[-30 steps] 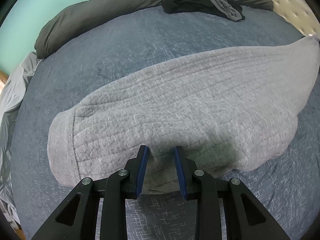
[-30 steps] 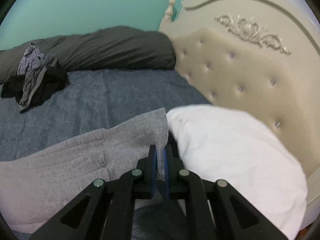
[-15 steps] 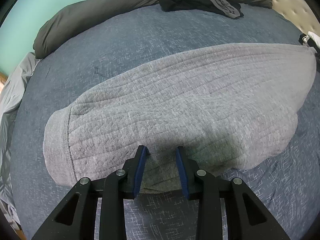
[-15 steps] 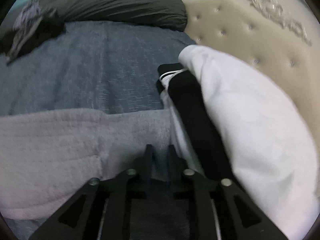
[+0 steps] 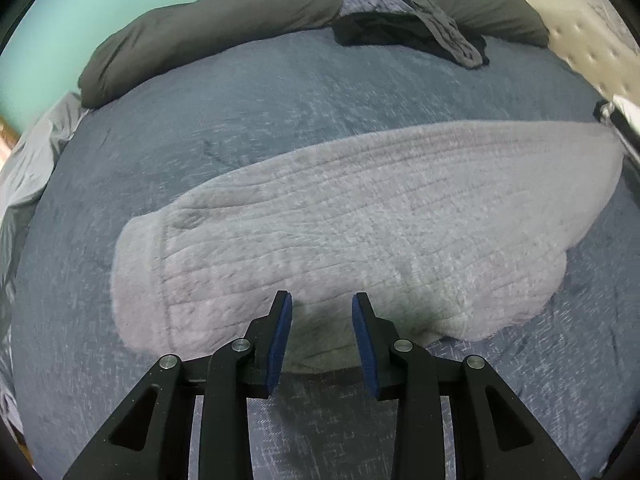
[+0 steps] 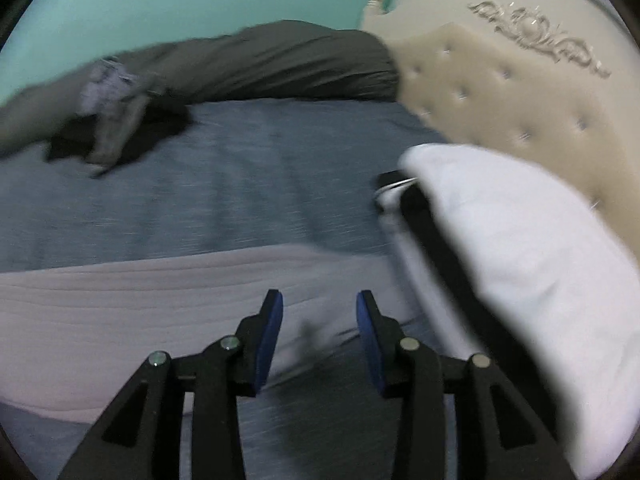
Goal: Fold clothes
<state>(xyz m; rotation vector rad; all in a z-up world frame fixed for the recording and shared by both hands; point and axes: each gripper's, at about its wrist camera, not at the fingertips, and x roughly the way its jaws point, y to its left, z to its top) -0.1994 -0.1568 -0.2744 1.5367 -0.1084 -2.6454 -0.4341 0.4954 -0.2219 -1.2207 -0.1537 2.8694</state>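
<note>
A grey ribbed knit garment (image 5: 360, 208) lies flat across the blue bed cover (image 5: 280, 100). My left gripper (image 5: 322, 296) hangs over its near edge. The blue pads (image 5: 280, 332) stand apart, with cloth lying between them and no visible pinch. In the right wrist view, the garment's other end (image 6: 140, 300) rests on the cover next to a white pillow (image 6: 500, 232). My right gripper (image 6: 319, 294) is just above that end. Its jaws are opening and the pads do not press the cloth under them.
A dark grey bolster (image 5: 200, 40) runs along the far side with a pile of dark clothes (image 5: 408, 28) against it. A black and white item (image 6: 432, 232) sits under the pillow by the tufted cream headboard (image 6: 500, 92). A light grey sheet (image 5: 24, 168) hangs at the left.
The right gripper went from shut on the garment's corner to apart, and that corner now lies flat beside the pillow. The left gripper stayed almost still.
</note>
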